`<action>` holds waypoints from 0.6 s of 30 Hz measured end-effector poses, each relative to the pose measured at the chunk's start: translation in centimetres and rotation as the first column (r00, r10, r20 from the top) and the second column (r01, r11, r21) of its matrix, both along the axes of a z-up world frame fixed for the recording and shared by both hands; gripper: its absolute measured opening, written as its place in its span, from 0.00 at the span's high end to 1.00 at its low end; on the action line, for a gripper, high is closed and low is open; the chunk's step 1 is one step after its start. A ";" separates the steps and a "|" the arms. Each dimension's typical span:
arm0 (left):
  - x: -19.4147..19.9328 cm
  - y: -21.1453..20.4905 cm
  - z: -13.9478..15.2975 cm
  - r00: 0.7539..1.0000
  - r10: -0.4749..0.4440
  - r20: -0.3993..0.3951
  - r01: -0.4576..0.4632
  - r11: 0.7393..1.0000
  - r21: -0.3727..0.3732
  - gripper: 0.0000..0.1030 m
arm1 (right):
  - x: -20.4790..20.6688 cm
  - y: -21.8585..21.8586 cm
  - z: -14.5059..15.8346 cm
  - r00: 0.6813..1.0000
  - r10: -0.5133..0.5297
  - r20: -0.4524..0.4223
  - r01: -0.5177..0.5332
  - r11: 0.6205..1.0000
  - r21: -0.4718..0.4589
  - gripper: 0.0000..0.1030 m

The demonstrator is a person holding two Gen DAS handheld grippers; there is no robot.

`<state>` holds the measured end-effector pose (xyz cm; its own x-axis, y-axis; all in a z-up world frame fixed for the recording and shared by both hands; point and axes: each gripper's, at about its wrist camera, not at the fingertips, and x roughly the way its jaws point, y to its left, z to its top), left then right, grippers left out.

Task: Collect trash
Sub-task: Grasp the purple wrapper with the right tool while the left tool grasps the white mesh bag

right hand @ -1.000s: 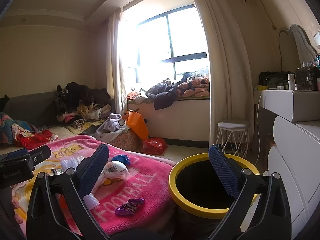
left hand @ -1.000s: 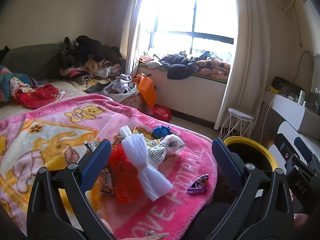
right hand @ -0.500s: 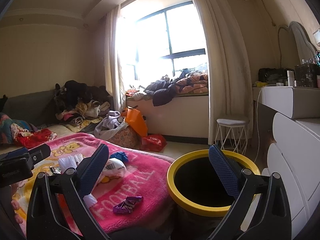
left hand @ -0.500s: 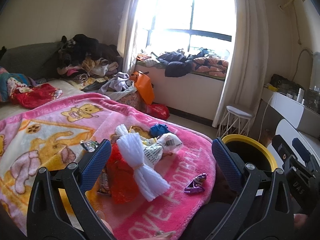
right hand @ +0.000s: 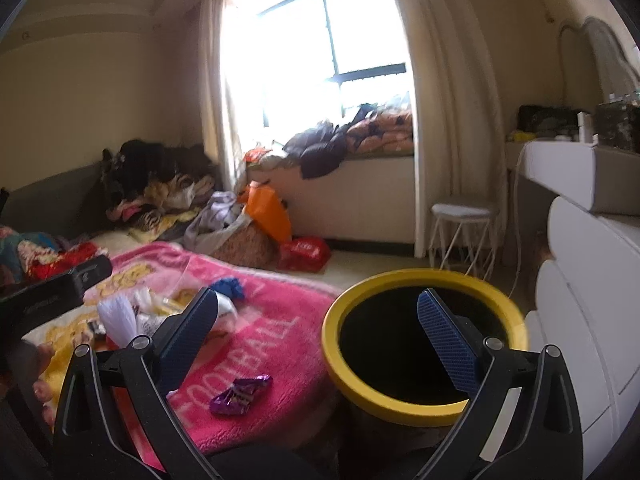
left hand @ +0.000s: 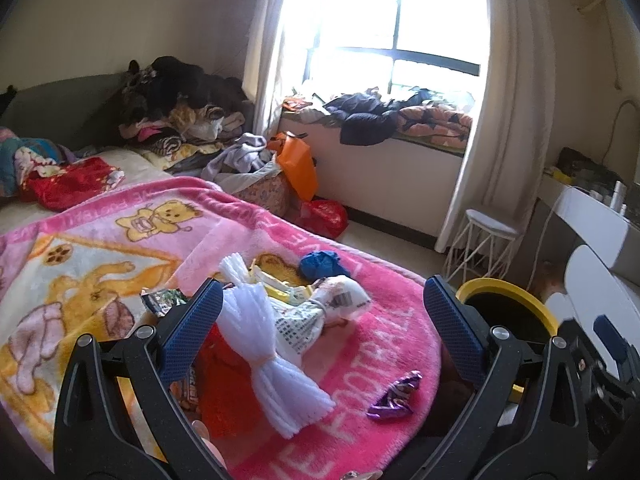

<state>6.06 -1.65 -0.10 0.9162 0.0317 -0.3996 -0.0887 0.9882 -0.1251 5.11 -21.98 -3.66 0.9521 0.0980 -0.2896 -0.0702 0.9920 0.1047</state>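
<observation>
Trash lies on the pink blanket [left hand: 100, 248]: a white foam net [left hand: 272, 360], a red wrapper [left hand: 224, 392], a knotted white printed bag [left hand: 332, 308], a blue crumpled scrap [left hand: 320, 264] and a purple candy wrapper [left hand: 394, 398]. My left gripper [left hand: 320, 328] hovers open above this pile, empty. My right gripper [right hand: 320, 340] is also open and empty, between the blanket edge and the yellow-rimmed black bin [right hand: 424, 344]. The purple wrapper [right hand: 240, 394] lies just left of the bin. The bin [left hand: 508, 312] shows at the bed's right corner in the left wrist view.
Clothes are piled on the grey sofa [left hand: 176, 112] and the window ledge [left hand: 384, 120]. An orange bag [left hand: 298, 164] and a red bag [left hand: 324, 216] sit on the floor. A white stool [right hand: 464, 232] and white dresser [right hand: 592, 280] stand at the right.
Both cameras have tilted down and moved a little closer to the bed and bin. Both grippers stay open; no trash has moved.
</observation>
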 end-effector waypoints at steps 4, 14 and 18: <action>1.3 0.7 -0.4 0.999 0.031 -0.010 -0.031 1.000 0.002 0.10 | 2.0 1.1 -1.0 0.994 0.045 -0.103 -0.044 0.999 0.018 0.06; 3.2 4.7 -2.1 0.994 0.096 -0.043 -0.097 0.995 -0.018 0.10 | 6.9 5.7 -4.1 0.917 0.095 -0.387 -0.063 0.994 0.094 0.06; 3.7 6.5 -3.2 0.994 0.090 -0.064 -0.093 0.995 -0.042 0.10 | 8.5 7.1 -5.0 0.882 0.070 -0.467 -0.033 0.996 0.088 0.14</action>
